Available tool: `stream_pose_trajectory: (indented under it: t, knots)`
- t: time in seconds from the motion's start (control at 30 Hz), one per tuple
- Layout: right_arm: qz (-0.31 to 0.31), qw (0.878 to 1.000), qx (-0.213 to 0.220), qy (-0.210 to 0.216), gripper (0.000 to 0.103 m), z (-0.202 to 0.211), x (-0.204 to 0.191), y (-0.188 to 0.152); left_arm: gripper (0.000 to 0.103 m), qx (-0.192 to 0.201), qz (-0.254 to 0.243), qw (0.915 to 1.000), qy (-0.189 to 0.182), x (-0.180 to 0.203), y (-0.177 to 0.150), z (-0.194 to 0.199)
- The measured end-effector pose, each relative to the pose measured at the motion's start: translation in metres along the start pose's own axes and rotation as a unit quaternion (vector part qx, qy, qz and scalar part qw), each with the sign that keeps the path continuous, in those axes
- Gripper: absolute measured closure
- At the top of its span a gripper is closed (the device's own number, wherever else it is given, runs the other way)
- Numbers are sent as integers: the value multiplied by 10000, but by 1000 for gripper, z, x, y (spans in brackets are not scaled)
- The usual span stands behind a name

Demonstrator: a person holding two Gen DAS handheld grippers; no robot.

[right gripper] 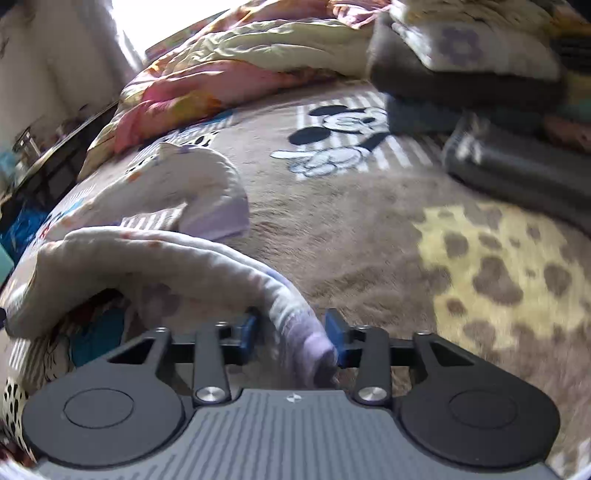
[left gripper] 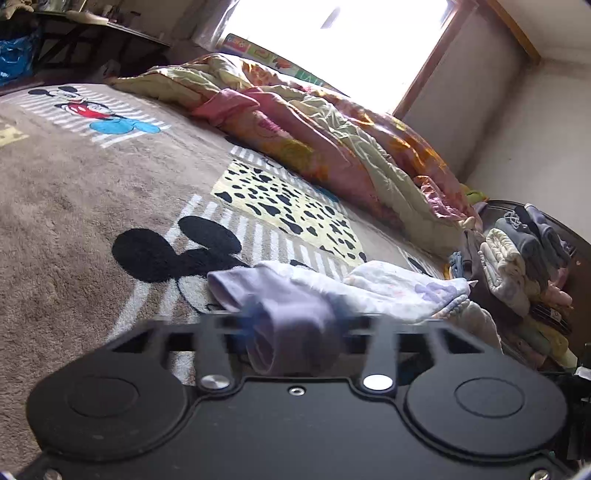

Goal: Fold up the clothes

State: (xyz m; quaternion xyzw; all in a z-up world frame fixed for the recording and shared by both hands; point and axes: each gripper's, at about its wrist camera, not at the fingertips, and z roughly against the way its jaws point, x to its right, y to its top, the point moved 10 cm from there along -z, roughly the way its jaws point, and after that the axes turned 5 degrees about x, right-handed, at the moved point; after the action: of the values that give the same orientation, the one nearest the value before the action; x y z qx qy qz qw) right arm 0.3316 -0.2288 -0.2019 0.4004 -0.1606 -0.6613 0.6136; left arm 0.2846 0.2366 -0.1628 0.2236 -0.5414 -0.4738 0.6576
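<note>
A white fleece garment with lilac flowers lies rumpled on the brown cartoon-mouse blanket. One lilac cuff sits between the blurred blue pads of my left gripper, whose jaws stand apart around it. In the right wrist view the garment curves in a thick roll from the left. Its other lilac cuff lies between the jaws of my right gripper. That cuff leans on the right pad, with a gap to the left pad. Neither gripper presses the cloth.
A pink and yellow quilt is bunched along the bed's far side under a bright window. A stack of folded clothes stands at the right; in the right wrist view the stack is ahead, beside a grey folded piece. A dark table stands far left.
</note>
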Motion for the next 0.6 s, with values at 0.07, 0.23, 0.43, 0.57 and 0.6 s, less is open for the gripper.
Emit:
stream_pose_trajectory:
  t: [0.07,0.23,0.43,0.57,0.6]
  knots:
    - [-99,9999,39,53,46,5,3,-9,48,18,3,10000,-20,-4,1,8]
    - [-524,9981,136,310,35,21,7,-32,44,64,-21,10000,40,-22,0,32]
    - [-916,9936,365,545,33,29,3,-39,42,-462,-927,9946,-8,-9,-32,30]
    - [-875,9932,508,579,41,24,-2,-39,42,-720,-1505,9860,37,4,-59,9]
    - [-898,9928,536,589,47,22,-2,-38,42,-729,-1610,9842,53,8,-64,3]
